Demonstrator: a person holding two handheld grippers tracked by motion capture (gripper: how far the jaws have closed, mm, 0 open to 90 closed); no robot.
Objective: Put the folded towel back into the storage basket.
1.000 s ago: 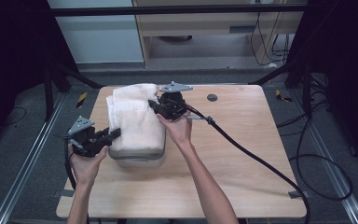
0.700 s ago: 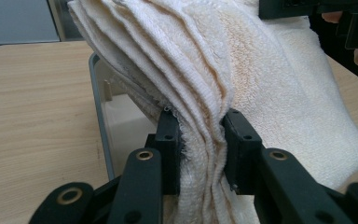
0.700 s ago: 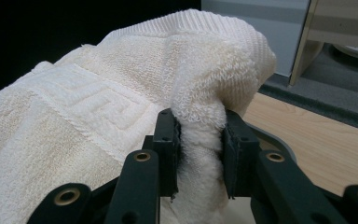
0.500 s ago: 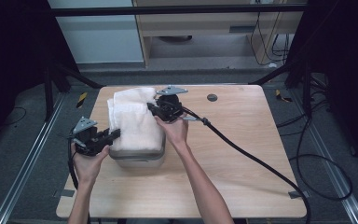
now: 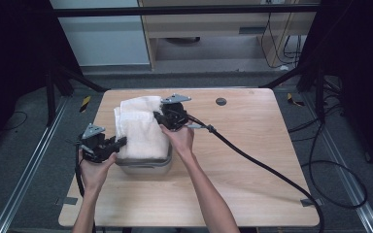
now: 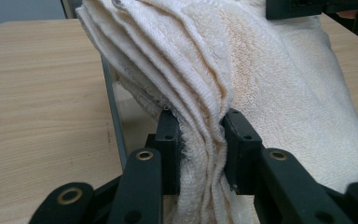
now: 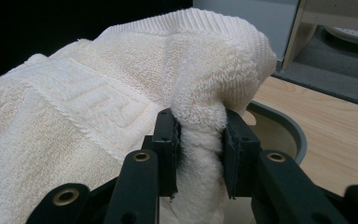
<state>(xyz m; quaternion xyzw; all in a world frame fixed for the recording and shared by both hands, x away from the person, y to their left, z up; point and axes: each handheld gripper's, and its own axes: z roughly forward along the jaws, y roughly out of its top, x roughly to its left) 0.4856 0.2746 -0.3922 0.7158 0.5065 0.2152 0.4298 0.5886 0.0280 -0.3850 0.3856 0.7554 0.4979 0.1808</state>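
The folded cream terry towel [image 5: 141, 128] hid most of the grey bin [image 5: 145, 167]; each hand-held gripper, left [image 5: 119, 142] and right [image 5: 156, 116], pinched its thick looped edge tightly.

Both forearms reach in from below - left gripper [image 5: 119, 142] low at the left, right gripper [image 5: 159, 116] farther ahead, the 2 jaw pairs each clamped on towel [image 5: 141, 128] folds.

I see a light wooden tabletop [image 5: 252, 160] on a dark grey floor [image 5: 24, 160]. Beyond it stand a pale cabinet [image 5: 99, 39] and a wooden shelf [image 5: 213, 29]. Black cables [image 5: 340, 179] loop at right; the sides are dark.
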